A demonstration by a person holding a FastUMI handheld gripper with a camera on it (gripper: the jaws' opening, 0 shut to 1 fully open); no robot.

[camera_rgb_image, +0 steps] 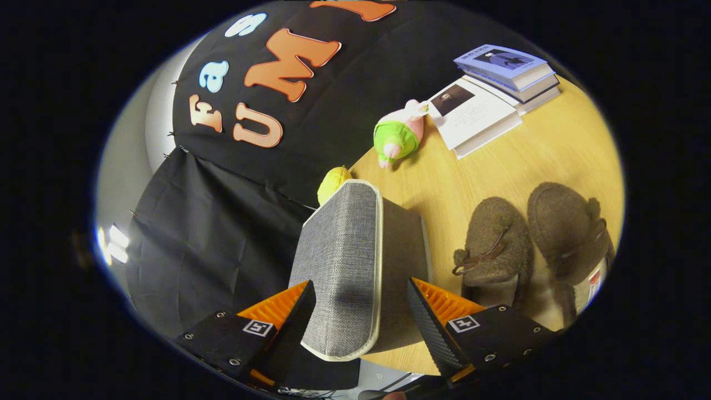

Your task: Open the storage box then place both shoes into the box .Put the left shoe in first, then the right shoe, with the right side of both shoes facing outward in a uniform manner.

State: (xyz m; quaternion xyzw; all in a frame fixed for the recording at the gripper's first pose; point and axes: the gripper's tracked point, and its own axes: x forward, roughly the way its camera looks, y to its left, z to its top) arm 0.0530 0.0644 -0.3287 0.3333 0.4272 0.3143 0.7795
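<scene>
Both jaws of the gripper point(361, 311) stand wide apart, gripping nothing, around the grey storage box point(347, 261) on the table point(516, 161) (shoes point(494, 244) beside it); an off-centre closing could tip it.

The box point(347, 261) is coarse woven cloth, matt and rough, edged with a smooth pale piping; it stands between the fingers of the gripper point(361, 311), whose inner faces look ribbed and whose sides have a fine textured weave. The table point(533, 161) is light wood grain with a smooth, softly shiny finish. The two shoes point(533, 244) are nubbly, fleecy cloth with thin smooth laces. The toy point(397, 136) is soft plush. The books point(489, 94) have smooth paper covers, faintly glossy.
</scene>
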